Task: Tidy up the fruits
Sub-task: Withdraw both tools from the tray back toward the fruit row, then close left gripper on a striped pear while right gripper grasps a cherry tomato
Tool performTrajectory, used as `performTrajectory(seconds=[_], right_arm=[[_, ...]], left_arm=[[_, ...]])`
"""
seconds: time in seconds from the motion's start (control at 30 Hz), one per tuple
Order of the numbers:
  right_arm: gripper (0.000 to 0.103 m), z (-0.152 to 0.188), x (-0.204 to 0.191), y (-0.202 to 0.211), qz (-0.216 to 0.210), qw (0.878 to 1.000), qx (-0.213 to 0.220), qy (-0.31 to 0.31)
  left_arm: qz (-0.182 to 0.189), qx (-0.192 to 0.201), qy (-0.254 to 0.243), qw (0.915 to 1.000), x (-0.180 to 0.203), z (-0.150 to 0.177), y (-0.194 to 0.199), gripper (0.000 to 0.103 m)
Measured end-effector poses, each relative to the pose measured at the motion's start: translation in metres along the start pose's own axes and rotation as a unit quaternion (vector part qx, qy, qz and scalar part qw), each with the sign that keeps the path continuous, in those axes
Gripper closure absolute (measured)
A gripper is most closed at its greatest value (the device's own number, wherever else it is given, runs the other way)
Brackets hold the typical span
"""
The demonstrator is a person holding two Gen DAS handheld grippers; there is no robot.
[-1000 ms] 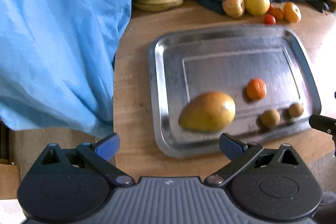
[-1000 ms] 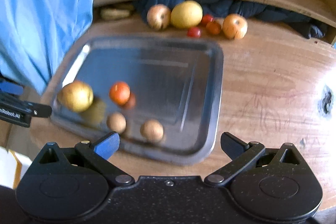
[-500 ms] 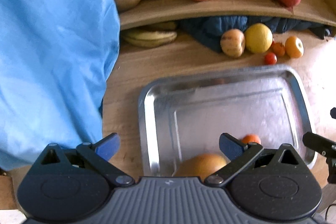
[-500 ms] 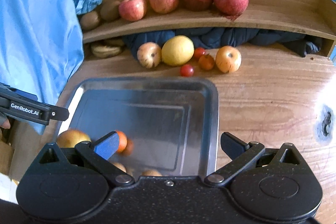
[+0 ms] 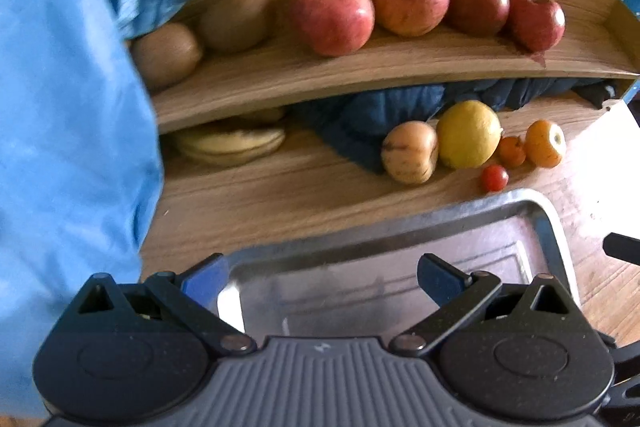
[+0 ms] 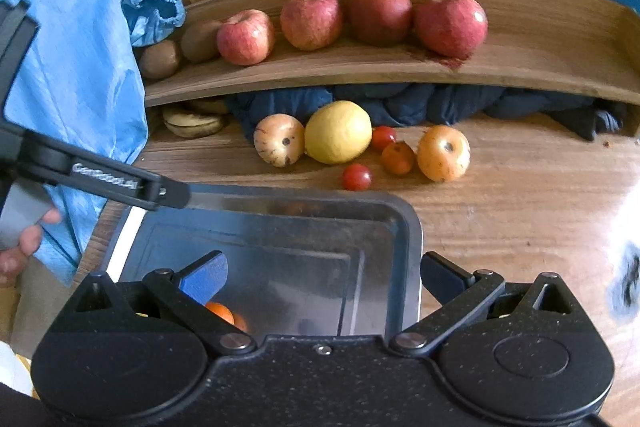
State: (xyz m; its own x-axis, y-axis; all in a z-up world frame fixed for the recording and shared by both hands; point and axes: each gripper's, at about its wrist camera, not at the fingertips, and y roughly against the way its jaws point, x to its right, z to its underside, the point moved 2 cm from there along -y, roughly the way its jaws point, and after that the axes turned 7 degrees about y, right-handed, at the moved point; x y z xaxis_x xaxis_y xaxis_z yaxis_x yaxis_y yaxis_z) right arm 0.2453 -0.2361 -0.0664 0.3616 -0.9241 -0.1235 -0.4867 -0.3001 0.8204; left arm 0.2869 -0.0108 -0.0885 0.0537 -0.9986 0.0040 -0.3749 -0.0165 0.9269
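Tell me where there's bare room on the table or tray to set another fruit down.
The far half of the metal tray is bare. So is the wooden tabletop right of the tray, and the strip between the bananas and the tray's far rim. It is crowded around the lemon, and the shelf is lined with apples and kiwis.

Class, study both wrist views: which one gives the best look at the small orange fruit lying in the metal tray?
The right wrist view. There the orange fruit peeks out in the tray just behind the right gripper. In the left wrist view the fruit is not visible; the gripper body covers the tray's near part.
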Motion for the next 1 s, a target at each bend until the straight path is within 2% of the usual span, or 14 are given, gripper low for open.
performTrajectory(seconds=[0.2, 0.43, 0.6, 0.77, 1.0], right_arm=[[0.001, -0.016, 0.006, -0.015, 0.028, 1.000, 0.004, 0.008], [0.003, -0.025, 0.004, -0.031, 0.046, 0.999, 0.004, 0.023], [0.008, -0.031, 0.009, -0.044, 0.054, 0.998, -0.002, 0.024], [0.017, -0.038, 0.014, -0.055, 0.060, 0.998, -0.003, 0.021], [0.025, -0.040, 0.015, -0.066, 0.061, 0.998, -0.016, 0.017]], left_arm=[[0.036, 0.015, 0.004, 0.9992, 0.006, -0.021, -0.014, 0.001], [0.091, 0.019, 0.044, 0.9947, 0.011, -0.045, -0.036, 0.001], [0.112, 0.020, 0.018, 0.9933, 0.018, -0.053, -0.045, 0.001], [0.131, 0.022, -0.010, 0.9911, 0.020, -0.055, -0.049, 0.001], [0.149, 0.006, -0.006, 0.9887, 0.012, -0.056, -0.060, 0.003]])
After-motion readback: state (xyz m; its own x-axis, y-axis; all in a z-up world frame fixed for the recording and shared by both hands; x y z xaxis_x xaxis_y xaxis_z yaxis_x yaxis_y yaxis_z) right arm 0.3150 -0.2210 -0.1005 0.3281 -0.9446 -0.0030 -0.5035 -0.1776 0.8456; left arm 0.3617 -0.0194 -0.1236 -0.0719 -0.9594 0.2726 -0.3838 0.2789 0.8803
